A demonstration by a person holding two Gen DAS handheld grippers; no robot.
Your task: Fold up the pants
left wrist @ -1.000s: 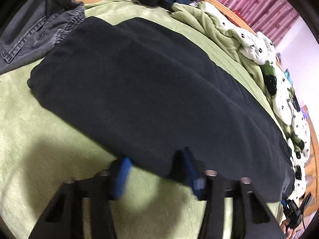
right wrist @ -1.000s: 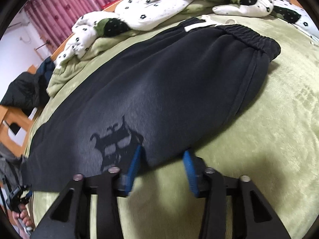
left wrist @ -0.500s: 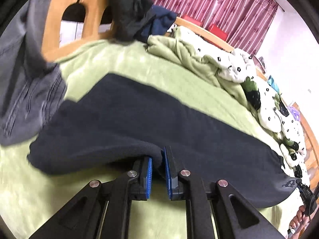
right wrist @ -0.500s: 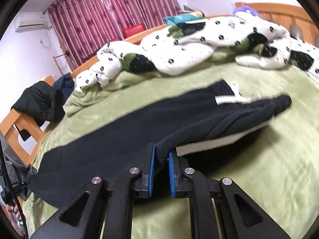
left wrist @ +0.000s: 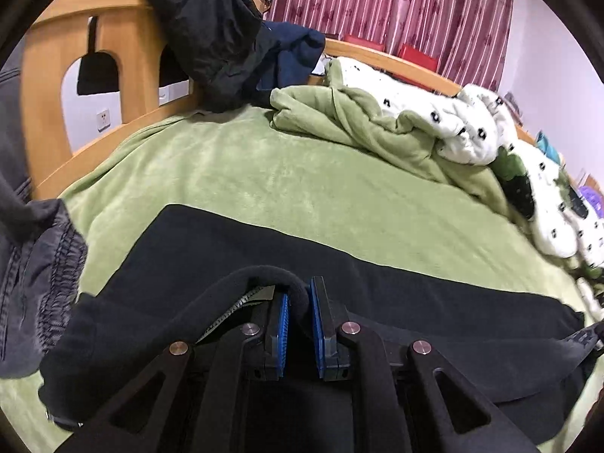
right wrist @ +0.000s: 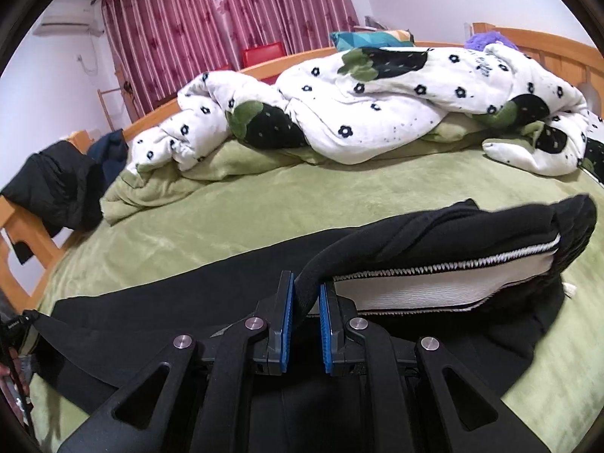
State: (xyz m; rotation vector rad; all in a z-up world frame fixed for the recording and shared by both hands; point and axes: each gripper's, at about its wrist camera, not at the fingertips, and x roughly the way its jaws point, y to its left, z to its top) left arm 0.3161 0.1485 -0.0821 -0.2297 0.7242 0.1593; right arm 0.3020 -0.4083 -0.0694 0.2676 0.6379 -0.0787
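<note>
Pants (left wrist: 377, 302), black, sit right in my left claw (left wrist: 299, 304) on the left wrist cam: blue pads clamped on a raised fold of the near edge, rest spreading ahead & to both sides over the green bed blanket (left wrist: 302, 181). Grey jeans (left wrist: 34, 271) far left of claw. Dark jacket (left wrist: 211, 34) on the wooden bed frame (left wrist: 124, 26) well beyond.

Right wrist cam: right claw (right wrist: 305, 302) clenched on the pants (right wrist: 151, 309) too, gripping a lifted edge; waistband w/ white lining (right wrist: 434, 283) lifted off to the claw's right. Flowered duvet (right wrist: 377, 105) bunched far ahead.
</note>
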